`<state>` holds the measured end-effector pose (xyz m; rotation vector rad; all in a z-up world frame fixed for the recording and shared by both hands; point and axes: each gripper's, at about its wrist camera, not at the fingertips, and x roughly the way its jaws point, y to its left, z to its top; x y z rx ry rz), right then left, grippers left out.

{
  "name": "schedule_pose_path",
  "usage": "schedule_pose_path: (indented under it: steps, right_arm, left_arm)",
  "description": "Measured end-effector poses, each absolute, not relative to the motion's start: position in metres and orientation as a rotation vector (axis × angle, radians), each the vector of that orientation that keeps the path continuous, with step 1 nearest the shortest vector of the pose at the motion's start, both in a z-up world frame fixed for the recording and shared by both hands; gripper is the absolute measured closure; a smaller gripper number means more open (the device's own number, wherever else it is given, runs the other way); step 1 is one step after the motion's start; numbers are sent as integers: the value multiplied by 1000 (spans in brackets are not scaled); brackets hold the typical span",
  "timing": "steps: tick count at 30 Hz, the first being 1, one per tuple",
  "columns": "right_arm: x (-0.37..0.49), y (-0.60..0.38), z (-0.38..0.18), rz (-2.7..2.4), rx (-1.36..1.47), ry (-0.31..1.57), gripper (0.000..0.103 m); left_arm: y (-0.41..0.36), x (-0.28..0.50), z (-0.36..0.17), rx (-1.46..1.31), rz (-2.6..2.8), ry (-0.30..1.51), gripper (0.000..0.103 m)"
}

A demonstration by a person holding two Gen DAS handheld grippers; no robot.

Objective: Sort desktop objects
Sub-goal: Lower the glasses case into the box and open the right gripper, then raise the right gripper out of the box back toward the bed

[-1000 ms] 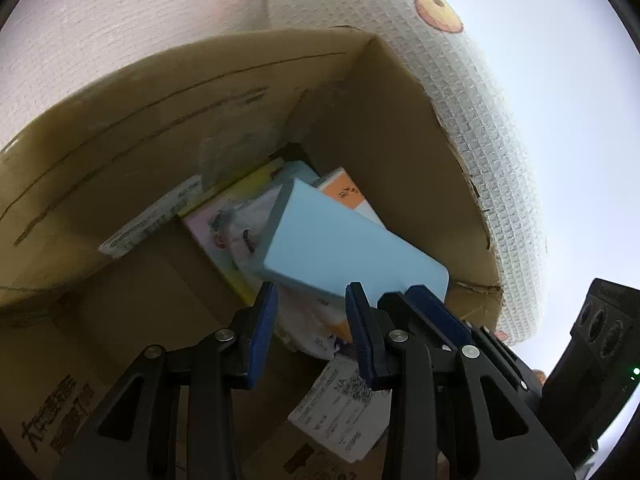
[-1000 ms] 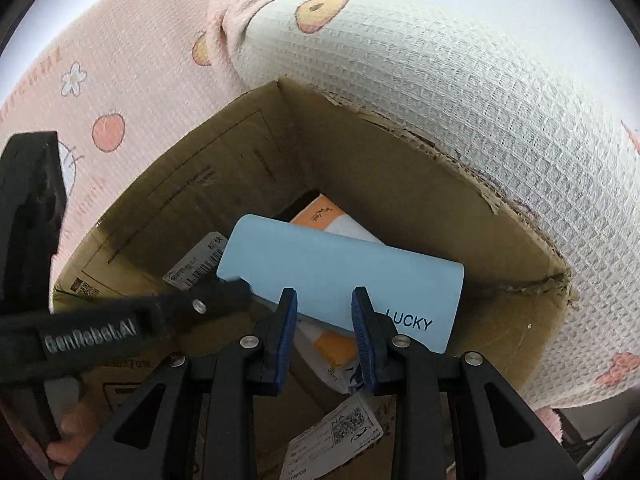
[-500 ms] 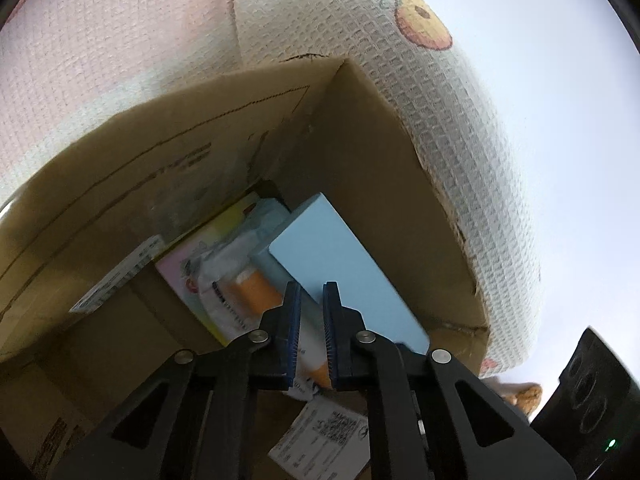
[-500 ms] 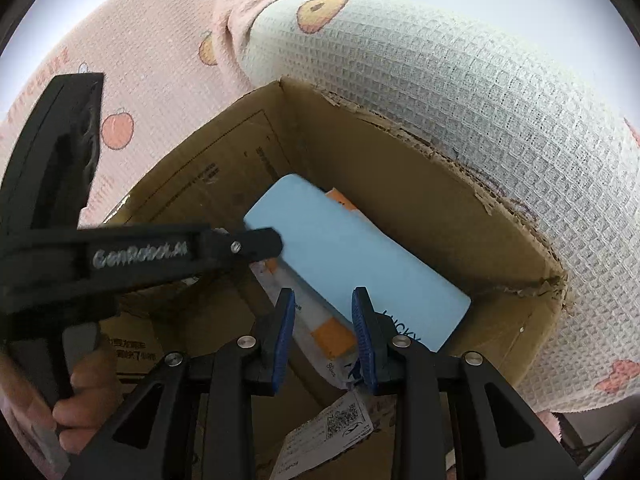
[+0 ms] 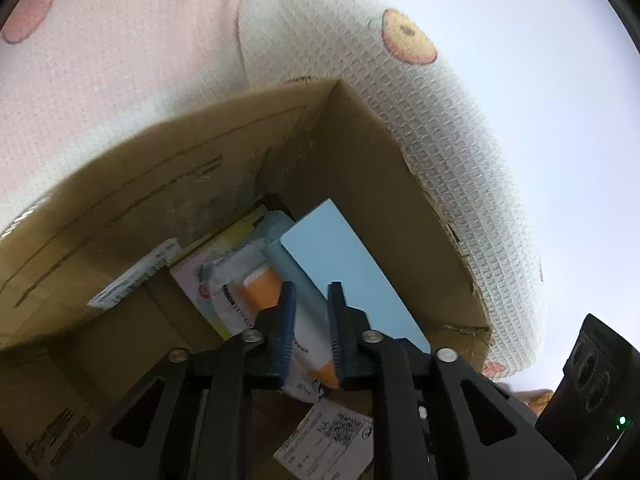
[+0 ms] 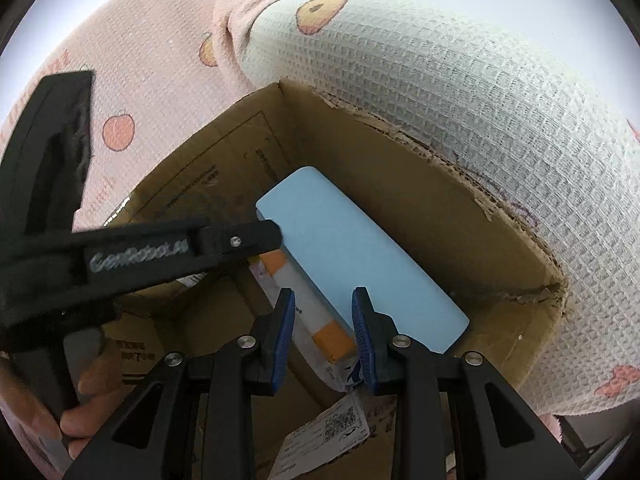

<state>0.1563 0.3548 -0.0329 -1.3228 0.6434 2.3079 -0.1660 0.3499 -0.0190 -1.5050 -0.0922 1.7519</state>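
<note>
I've got the blue box (image 6: pixel 360 264) lying aslant in the cardboard box (image 6: pixel 460 216), propped on other pkgs. Left tool (image 5: pixel 311 336) & right tool (image 6: pixel 323 340) both part-open, empty, above it.

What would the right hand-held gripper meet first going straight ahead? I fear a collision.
Probably the white-and-orange pack between its open fingers, beside the light blue box in the cardboard box; depth is unclear.
</note>
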Motion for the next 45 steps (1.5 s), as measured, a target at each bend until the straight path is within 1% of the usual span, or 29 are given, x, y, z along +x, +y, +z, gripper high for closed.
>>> schedule_pose_path:
  steps: [2,7,13,16,18,20,21,23,30,32,33,35,39,41,45]
  right_arm:
    - [156,347,-27,2289,-1322,622,77]
    - [162,327,-8,2318,-1299,580,77]
    - [157,295,21,2385,-1271,489,74]
    - [148,271,34,2424,-1268,425,68]
    - [140,256,39,2446,-1276,388,66]
    - [132,238,43,2471,-1285,351,65]
    - [127,231,44,2482,-1289,339,65]
    - [117,213,43,2502,-1323,287,64]
    - [88,147,37,2592,-1416,204,61]
    - [75,129,34,2619,-1444,182,59]
    - [68,118,31,2631,-1471,168,58]
    - [59,102,26,2644,-1523,138,53]
    - [48,71,6,2677,-1648,111,51]
    - [43,57,-7,2680,-1728,111,51]
    - [32,42,-38,2625,-1881,154,51]
  left_arm:
    - [341,-163,-10,-1478,1784,-84,67]
    - [315,-154,18,-1364,1901,-15,59]
    - [266,-157,42,-1275,1991,-25,58]
    - [236,-155,48,-1219,2069,-9,57]
    - [210,-157,56,-1181,2108,-13,55]
    - [186,-158,66,-1148,2133,-12,51]
    - [164,-155,74,-1119,2162,-21,51]
    - [137,-156,73,-1092,2203,-51,49]
    - [27,-168,57,-1093,2346,-247,49]
    - [1,-169,50,-1112,2372,-310,45]
    - [-18,-168,40,-1141,2385,-354,44]
    - [-40,-166,22,-1196,2393,-413,44]
    - [-84,-162,-21,-1369,2401,-530,44]
    - [-95,-161,-34,-1412,2423,-537,44]
    - [-110,-164,-56,-1483,2482,-451,43]
